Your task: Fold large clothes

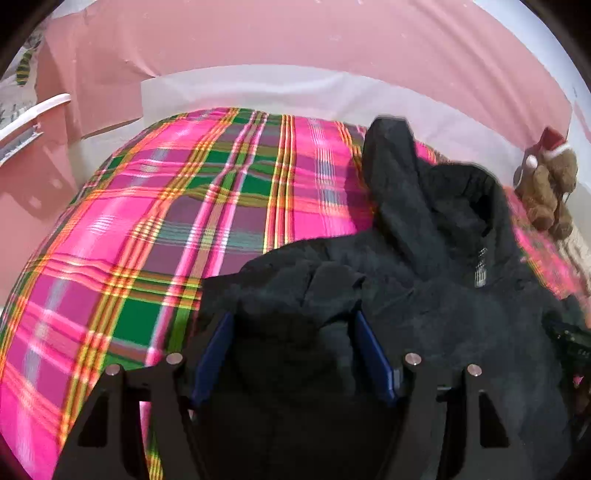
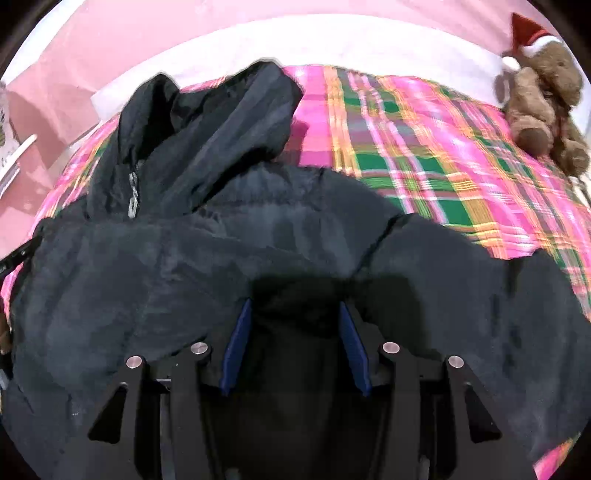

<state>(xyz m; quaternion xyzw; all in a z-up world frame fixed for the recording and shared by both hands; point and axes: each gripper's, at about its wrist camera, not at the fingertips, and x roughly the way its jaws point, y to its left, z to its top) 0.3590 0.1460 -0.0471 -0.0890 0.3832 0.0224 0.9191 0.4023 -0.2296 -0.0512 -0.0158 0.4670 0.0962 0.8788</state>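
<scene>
Item: one black hooded jacket (image 2: 229, 236), matte, soft-looking and slightly puffy, which you have lying on a bed; it sits toward the right side of the plaid blanket (image 1: 155, 229) in the left wrist view and fills the near and left part of the right wrist view. Hood (image 2: 207, 122) rumpled and raised at the far end; a small pale label (image 2: 132, 199) shows at the neck. Surface creased, with seams and bulky folds, no flat edges. Your left gripper (image 1: 291, 332) points forward over the jacket's near left portion, its blue-padded fingers (image 1: 214, 354) spread apart with dark cloth bunched between them; whether the pads press the cloth cannot be told. Your right gripper (image 2: 295, 314) points forward over the jacket's middle, its blue fingers (image 2: 236, 343) likewise spread, with fabric and shadow lying between. Blanket: woven check in pink, green, orange and yellow, gently rippled. Beyond it, a white sheet (image 1: 258, 88) and a pink wall (image 1: 295, 33). At the blanket's right edge, a brown plush bear (image 2: 543, 96) in a red-and-white hat, fuzzy, slumped.
</scene>
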